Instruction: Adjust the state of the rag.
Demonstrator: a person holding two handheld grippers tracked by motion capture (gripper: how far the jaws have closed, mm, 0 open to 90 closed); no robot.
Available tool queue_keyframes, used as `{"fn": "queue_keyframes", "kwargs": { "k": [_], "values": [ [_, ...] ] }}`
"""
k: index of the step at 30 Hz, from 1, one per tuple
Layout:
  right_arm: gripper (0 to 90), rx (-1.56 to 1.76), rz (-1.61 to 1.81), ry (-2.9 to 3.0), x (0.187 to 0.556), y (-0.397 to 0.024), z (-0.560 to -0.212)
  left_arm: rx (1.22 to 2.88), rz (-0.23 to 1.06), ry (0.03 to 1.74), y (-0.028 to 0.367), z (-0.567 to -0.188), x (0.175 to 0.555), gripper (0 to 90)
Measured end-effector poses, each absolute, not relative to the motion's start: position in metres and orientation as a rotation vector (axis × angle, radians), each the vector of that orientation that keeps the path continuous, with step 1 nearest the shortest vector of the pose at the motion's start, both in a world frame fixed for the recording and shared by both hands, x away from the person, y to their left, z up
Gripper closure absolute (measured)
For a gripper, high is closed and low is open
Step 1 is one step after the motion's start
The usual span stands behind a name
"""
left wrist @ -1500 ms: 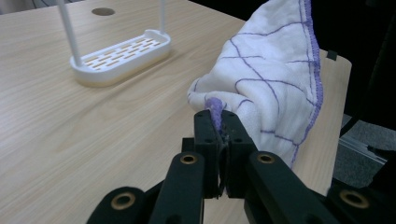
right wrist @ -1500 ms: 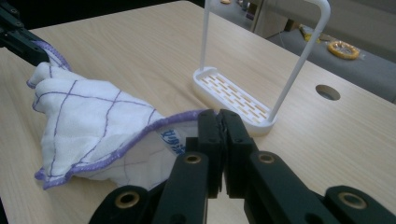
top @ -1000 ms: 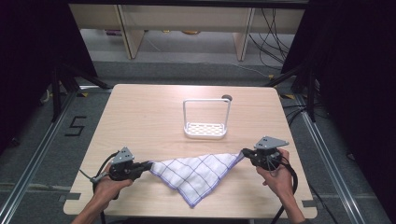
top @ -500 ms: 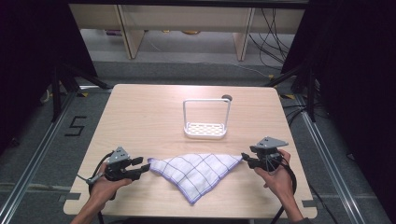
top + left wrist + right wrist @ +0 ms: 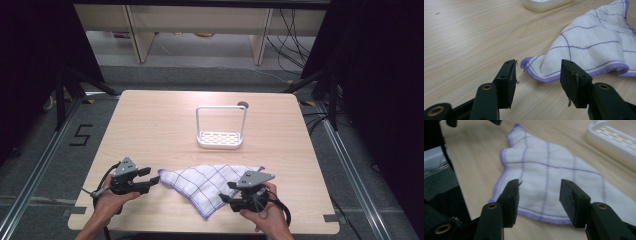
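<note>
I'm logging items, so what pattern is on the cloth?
White cloth with a purple grid and purple stitched edge, clearest in the left gripper view.

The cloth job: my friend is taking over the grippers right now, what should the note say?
Left gripper: open, holding nothing, fingers just short of the cloth's left corner.
Right gripper: open, holding nothing, over the cloth's near edge.
Cloth: white with purple lines, lying folded into a rough triangle near the front of the table, free of both grippers.
White rack: behind the cloth, untouched.
Done: one fold, it seems.
Left: probably another fold.
</note>
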State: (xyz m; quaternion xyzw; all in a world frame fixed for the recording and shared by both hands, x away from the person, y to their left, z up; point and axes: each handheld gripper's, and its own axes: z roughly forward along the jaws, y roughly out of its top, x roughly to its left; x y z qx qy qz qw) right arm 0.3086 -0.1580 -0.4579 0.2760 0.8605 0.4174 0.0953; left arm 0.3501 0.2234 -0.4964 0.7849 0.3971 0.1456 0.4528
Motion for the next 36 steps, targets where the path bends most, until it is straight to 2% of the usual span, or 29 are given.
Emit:
{"fn": "queue_keyframes", "kwargs": {
  "k": [7,21,23,25,27,28,29,30,36],
  "values": [
    [53.4,0.731,1.195,2.64,0.294,-0.125,-0.473,1.942,0.357,0.97,0.223,-0.497,0.35,46.8],
    [55.6,0.659,1.065,2.718,0.289,-0.099,-0.501,1.952,0.353,0.963,0.225,-0.496,0.35,46.9],
    [59.1,0.655,1.039,2.717,0.29,-0.099,-0.504,1.949,0.354,0.967,0.226,-0.495,0.35,46.9],
    [66.4,0.625,1.023,2.718,0.292,-0.098,-0.507,1.946,0.359,0.974,0.226,-0.495,0.35,46.9],
    [79.8,0.615,1.013,2.711,0.292,-0.099,-0.508,1.947,0.357,0.974,0.226,-0.495,0.349,46.8],
    [83.3,0.599,1.019,2.706,0.293,-0.1,-0.507,1.938,0.357,0.97,0.226,-0.495,0.35,46.8],
    [85.4,0.545,1.024,2.704,0.297,-0.102,-0.507,1.942,0.35,0.966,0.226,-0.495,0.35,46.8],
    [86.3,0.624,1.015,2.715,0.295,-0.103,-0.505,1.942,0.35,0.966,0.226,-0.495,0.35,46.7],
    [87.4,0.6,1.131,2.682,0.302,-0.114,-0.481,1.948,0.35,0.974,0.228,-0.495,0.35,46.4]
  ]
}}
